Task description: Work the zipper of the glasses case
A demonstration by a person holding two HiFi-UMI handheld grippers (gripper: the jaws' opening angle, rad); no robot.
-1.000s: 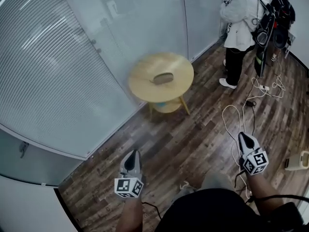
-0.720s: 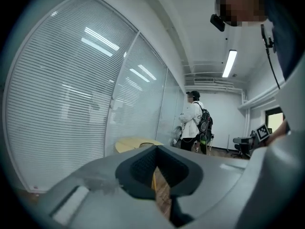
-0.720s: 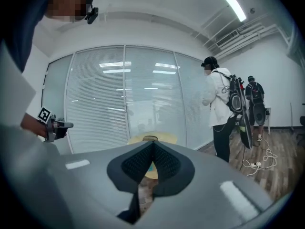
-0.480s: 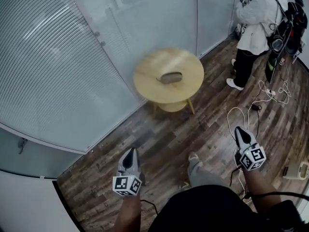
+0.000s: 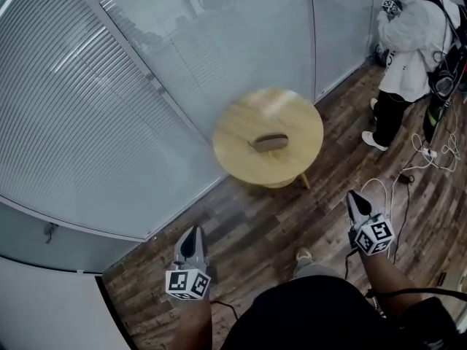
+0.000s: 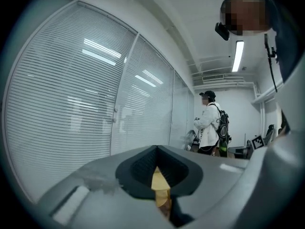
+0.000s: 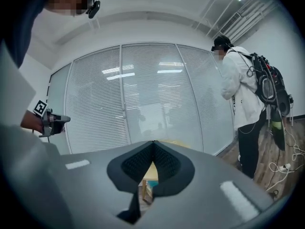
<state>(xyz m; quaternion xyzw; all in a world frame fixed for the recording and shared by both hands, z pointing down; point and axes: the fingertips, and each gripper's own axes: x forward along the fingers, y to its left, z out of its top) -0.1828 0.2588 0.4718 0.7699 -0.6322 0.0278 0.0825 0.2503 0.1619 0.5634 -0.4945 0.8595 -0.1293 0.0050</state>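
Observation:
A brown oval glasses case (image 5: pixel 271 141) lies in the middle of a round light-wood table (image 5: pixel 241 126) standing against the glass wall. My left gripper (image 5: pixel 192 239) is shut and empty, held low over the wooden floor well short of the table. My right gripper (image 5: pixel 355 201) is also shut and empty, off to the table's lower right. In the left gripper view the jaws (image 6: pixel 157 173) meet with only a sliver of the table (image 6: pixel 158 182) showing between them. In the right gripper view the shut jaws (image 7: pixel 151 163) frame the table's edge (image 7: pixel 148 173).
A glass partition with blinds (image 5: pixel 109 100) runs along the left and behind the table. A person in a white top with a backpack (image 5: pixel 416 42) stands at the upper right. White cables (image 5: pixel 408 188) trail over the floor at the right.
The table and the case have drawn nearer and slid right and down in the head view as I walk toward them. Both grippers stay shut, carried forward.

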